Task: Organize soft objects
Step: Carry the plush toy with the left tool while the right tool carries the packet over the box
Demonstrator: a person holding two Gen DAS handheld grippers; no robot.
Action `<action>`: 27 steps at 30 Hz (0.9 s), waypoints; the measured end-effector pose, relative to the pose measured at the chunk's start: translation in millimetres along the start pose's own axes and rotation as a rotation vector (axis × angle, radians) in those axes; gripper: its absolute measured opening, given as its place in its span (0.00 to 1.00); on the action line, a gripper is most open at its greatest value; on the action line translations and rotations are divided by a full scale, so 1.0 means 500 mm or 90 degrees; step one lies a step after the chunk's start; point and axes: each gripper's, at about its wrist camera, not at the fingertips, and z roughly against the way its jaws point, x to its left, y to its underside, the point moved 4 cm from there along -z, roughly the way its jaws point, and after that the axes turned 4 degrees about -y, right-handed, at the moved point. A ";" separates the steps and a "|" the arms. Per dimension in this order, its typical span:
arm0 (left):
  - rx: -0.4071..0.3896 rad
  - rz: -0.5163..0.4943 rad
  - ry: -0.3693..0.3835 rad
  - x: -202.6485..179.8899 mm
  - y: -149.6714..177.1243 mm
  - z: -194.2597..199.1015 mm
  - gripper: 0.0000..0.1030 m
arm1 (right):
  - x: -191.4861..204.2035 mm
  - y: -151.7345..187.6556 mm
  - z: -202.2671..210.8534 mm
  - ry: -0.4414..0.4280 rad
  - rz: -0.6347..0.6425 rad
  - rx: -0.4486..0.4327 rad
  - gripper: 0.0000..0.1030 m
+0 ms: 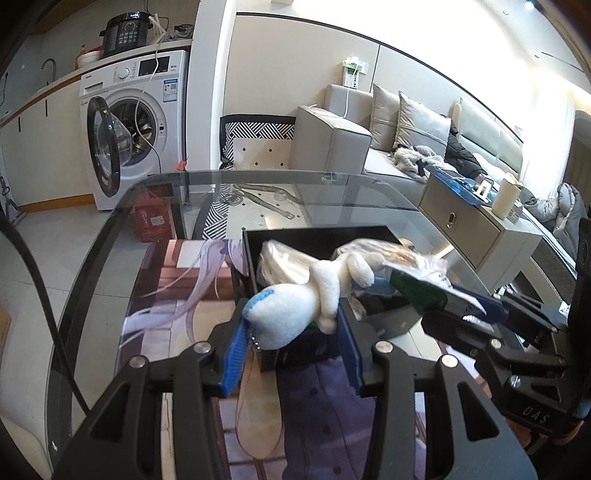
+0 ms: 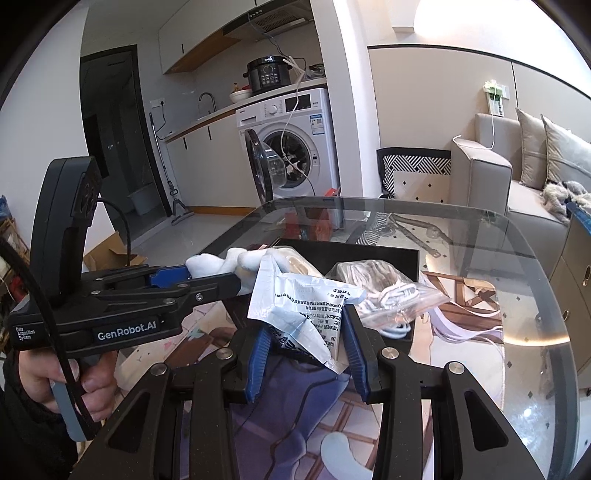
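Glass counter bearing a black box; above the box, the left tool pinches a white plush toy, and the right tool pinches a printed plastic packet.

— What sort of place is this?

— A home, a small flat with kitchen and living room in one space. A front-loading washing machine stands under the kitchen counter, its door swung open.

— And the kitchen part?

— A black electric cooker sits on top of the machine, a sink tap rises from the counter, and a range hood hangs above, beside wall cupboards.

— The living side?

— A beige sofa with cushions and clothes on it, and a patterned rug on the tiled floor. The glass desk stands nearest, its far edge towards the washing machine.
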 end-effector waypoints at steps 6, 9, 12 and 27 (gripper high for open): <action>-0.004 0.004 -0.010 0.006 -0.025 -0.029 0.42 | -0.009 -0.012 -0.036 -0.009 -0.004 0.011 0.37; -0.004 0.007 -0.010 0.008 -0.038 -0.046 0.42 | -0.015 -0.016 -0.060 -0.017 -0.014 0.023 0.37; -0.003 0.009 -0.006 0.009 -0.048 -0.064 0.42 | -0.021 -0.023 -0.083 -0.020 -0.016 0.030 0.37; 0.015 0.000 -0.020 0.024 -0.048 -0.115 0.58 | -0.006 -0.041 -0.132 0.036 0.092 0.049 0.54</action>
